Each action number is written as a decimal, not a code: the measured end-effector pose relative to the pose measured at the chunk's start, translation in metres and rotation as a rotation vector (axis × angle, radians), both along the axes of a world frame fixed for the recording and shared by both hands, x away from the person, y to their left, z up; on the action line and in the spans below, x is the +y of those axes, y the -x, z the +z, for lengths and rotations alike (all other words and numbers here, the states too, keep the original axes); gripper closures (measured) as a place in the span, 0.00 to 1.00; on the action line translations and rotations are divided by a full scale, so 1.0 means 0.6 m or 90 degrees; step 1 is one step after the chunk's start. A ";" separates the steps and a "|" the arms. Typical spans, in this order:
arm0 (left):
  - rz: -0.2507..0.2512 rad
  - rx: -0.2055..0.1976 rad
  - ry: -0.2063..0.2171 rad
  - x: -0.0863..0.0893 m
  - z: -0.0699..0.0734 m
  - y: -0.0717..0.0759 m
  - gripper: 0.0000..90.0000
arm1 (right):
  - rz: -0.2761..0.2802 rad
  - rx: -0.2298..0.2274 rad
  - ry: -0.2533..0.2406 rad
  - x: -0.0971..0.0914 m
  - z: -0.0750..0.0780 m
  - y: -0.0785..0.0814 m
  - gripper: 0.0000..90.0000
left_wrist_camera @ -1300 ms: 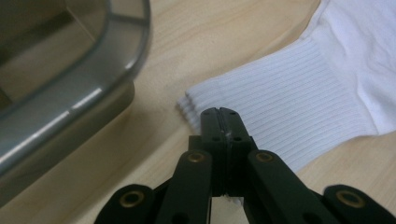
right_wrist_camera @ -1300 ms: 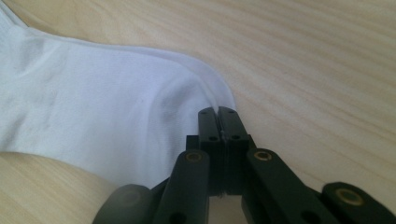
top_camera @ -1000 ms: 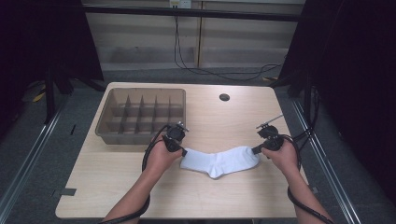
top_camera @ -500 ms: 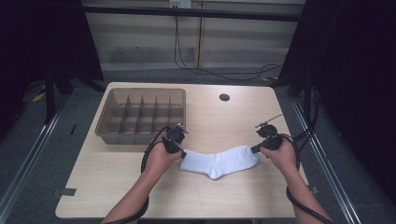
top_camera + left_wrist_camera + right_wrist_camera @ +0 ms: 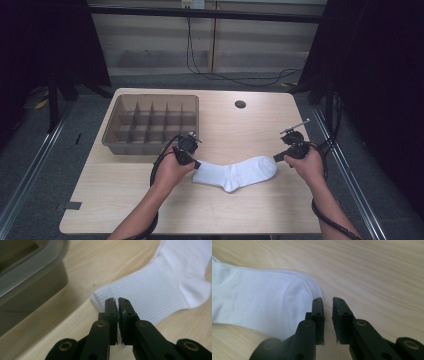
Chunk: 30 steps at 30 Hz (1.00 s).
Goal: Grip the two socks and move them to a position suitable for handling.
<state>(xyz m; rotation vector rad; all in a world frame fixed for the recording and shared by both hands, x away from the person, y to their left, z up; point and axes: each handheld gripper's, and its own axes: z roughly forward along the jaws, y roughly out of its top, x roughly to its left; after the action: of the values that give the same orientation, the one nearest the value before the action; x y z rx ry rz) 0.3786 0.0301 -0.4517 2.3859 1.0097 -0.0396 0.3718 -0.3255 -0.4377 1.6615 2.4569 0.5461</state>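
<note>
White ribbed cotton sock (image 5: 235,172) is laid flat on the pale wooden table (image 5: 260,210), cuff at 9 o'clock, toe at 3 o'clock. The grey plastic divided tray (image 5: 152,122) sits at 11 o'clock from it.

Left gripper (image 5: 118,300): jaws have just been easing apart, only a sliver of gap is seen, with the cuff edge beneath them; whether fabric is pinched cannot be told.

Right gripper (image 5: 327,300): jaws have just been opening, a clear gap is seen with nothing between, toe edge just beside.

Step judged: release after spreading. Next, probably: both ends re-gripped and a fold made before the tray.
</note>
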 end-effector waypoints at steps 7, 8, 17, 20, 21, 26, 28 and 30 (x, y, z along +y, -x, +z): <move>-0.013 0.007 -0.011 -0.016 -0.012 0.002 0.94 | 0.035 0.016 -0.008 0.027 -0.018 0.002 0.83; -0.011 0.010 -0.010 -0.018 -0.015 0.003 0.94 | 0.042 0.022 0.003 0.036 -0.022 0.002 0.82; -0.021 0.015 -0.037 -0.022 -0.027 0.001 0.95 | 0.006 0.000 0.005 0.008 0.008 -0.005 0.80; -0.024 0.013 -0.047 -0.026 -0.031 0.003 0.96 | -0.011 0.005 0.016 -0.003 0.004 -0.009 0.80; -0.027 0.014 -0.052 -0.027 -0.031 0.003 0.97 | -0.011 0.008 0.020 -0.004 0.000 -0.010 0.80; -0.025 0.012 -0.061 -0.033 -0.031 0.004 0.98 | 0.007 0.024 -0.015 0.011 -0.021 -0.007 0.78; -0.031 0.011 -0.066 -0.034 -0.031 0.003 0.99 | 0.021 0.028 -0.004 0.023 -0.022 -0.005 0.78; -0.031 0.008 -0.067 -0.035 -0.032 0.004 0.99 | 0.039 0.034 0.012 0.041 -0.025 -0.004 0.77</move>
<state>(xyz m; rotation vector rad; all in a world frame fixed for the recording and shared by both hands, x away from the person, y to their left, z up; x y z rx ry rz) 0.3763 0.0091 -0.4706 2.5091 0.9813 -0.0189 0.3741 -0.3009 -0.4525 1.6190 2.5503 0.4913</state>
